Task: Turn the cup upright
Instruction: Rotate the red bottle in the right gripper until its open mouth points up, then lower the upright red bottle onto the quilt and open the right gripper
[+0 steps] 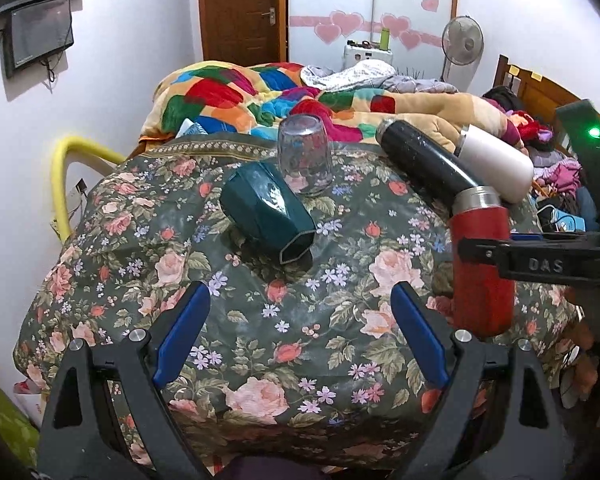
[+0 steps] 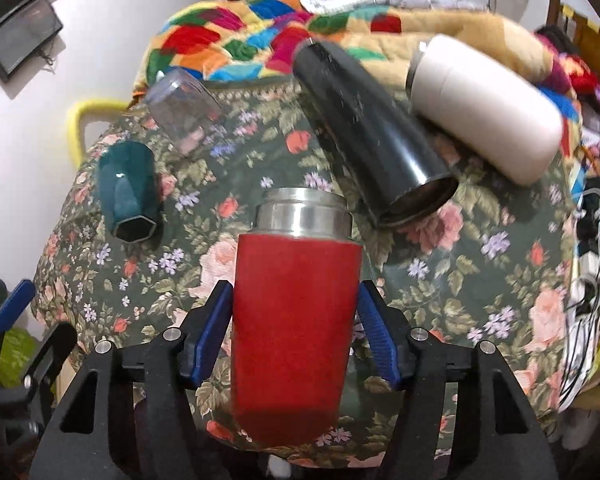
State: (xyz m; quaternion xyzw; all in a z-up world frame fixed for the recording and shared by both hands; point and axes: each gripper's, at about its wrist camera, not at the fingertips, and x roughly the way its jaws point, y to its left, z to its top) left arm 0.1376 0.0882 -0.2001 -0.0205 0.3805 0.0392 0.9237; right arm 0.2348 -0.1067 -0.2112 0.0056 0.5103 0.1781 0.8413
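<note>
A red cup with a steel neck (image 2: 292, 312) stands upright between the blue pads of my right gripper (image 2: 296, 328), which is shut on its body; it also shows in the left wrist view (image 1: 482, 264), held by the right gripper (image 1: 500, 256). My left gripper (image 1: 300, 332) is open and empty above the floral cloth. A dark green hexagonal cup (image 1: 270, 210) lies on its side. A clear glass (image 1: 305, 154) stands mouth down behind it. A black cup (image 2: 372, 136) and a white cup (image 2: 488, 108) lie on their sides.
The cups rest on a floral cloth (image 1: 292, 340) over a rounded surface. A colourful quilt (image 1: 236, 96) lies on the bed behind. A yellow rail (image 1: 66, 176) is at the left. Clutter (image 1: 560, 184) is piled at the right.
</note>
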